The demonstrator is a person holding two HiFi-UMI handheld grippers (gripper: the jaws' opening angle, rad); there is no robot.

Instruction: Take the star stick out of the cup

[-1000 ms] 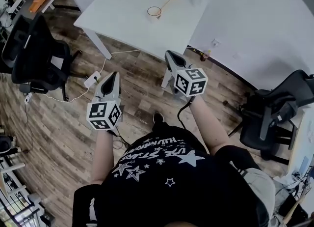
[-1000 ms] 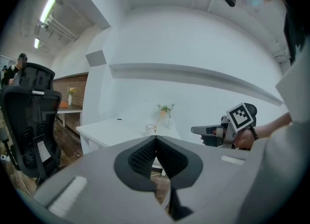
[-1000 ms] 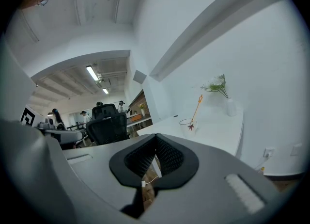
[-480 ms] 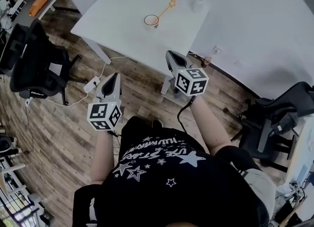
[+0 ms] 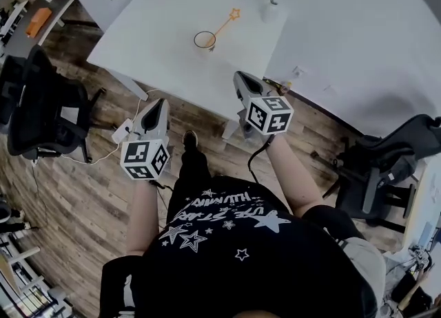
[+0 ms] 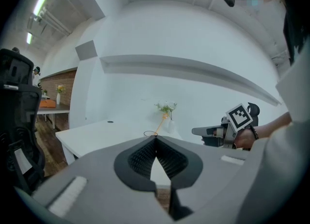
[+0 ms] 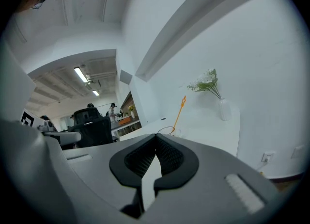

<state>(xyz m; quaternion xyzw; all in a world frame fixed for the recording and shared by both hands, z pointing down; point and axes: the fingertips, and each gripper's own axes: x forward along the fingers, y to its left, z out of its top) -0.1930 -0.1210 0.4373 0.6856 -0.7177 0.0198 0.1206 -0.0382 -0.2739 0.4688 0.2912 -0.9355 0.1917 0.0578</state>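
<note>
A clear cup (image 5: 204,39) stands on the white table (image 5: 151,41), and an orange star stick (image 5: 225,23) leans out of it toward the upper right. The right gripper view shows the same star stick (image 7: 179,112) rising from the cup (image 7: 166,131) just beyond the jaws. My left gripper (image 5: 157,107) hovers over the wood floor short of the table edge, jaws shut and empty. My right gripper (image 5: 242,80) is held at the table's near edge, also shut with nothing in it. Both are well short of the cup.
A white vase with flowers (image 5: 268,8) stands at the table's far right by the wall. Black office chairs sit at the left (image 5: 38,103) and the right (image 5: 386,165). A power strip and cable (image 5: 122,131) lie on the floor beneath the table's edge.
The person has stepped toward the table: the cup and stick sit lower and nearer in the head view. Both grippers kept their pose and stayed shut.
</note>
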